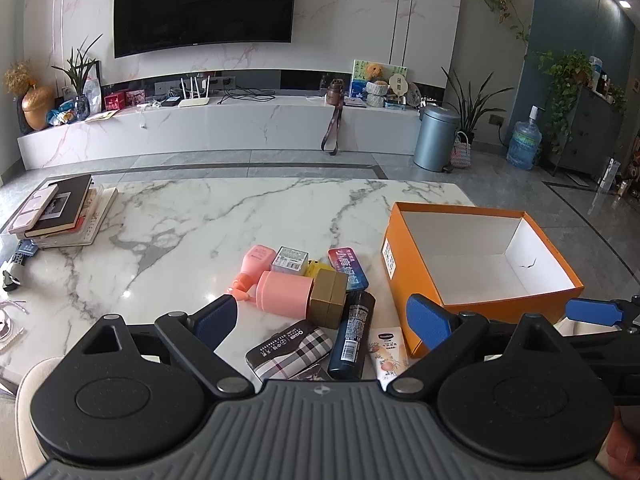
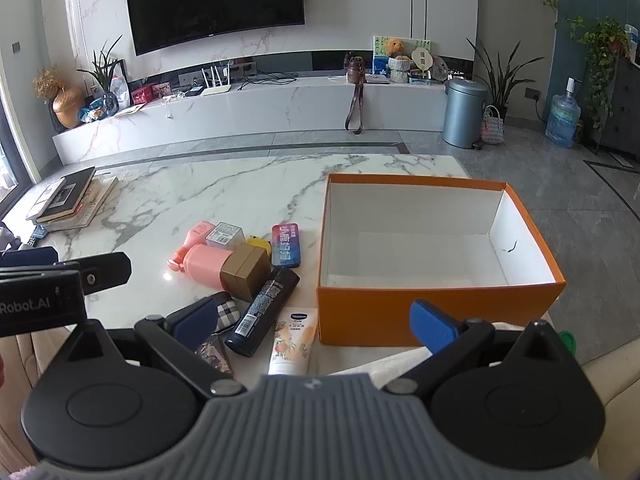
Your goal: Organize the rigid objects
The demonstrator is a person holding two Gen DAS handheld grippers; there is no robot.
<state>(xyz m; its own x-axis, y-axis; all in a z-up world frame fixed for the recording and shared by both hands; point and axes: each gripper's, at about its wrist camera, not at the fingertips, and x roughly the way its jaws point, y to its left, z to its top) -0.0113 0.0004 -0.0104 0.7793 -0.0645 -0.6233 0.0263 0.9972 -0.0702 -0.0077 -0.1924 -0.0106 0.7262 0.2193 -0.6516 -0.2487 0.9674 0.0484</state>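
Books (image 1: pixel 60 212) sit stacked at the far left of my marble counter (image 1: pixel 224 208). My left tongs (image 1: pixel 324 316) hang wide open with nothing between them, above the near clutter in the middle: a pink bottle (image 1: pixel 276 288) lying against a gold box (image 1: pixel 328 298), a plaid case (image 1: pixel 290 346) nearest me, a dark blue bottle (image 1: pixel 352 334) on its side, and a white cream tube (image 2: pixel 292 338) just beside it. Right of the pile stands an orange box (image 2: pixel 436 312), its white inside bare. My right tongs (image 2: pixel 316 324) are spread wide too, holding nothing, at the box's near wall.
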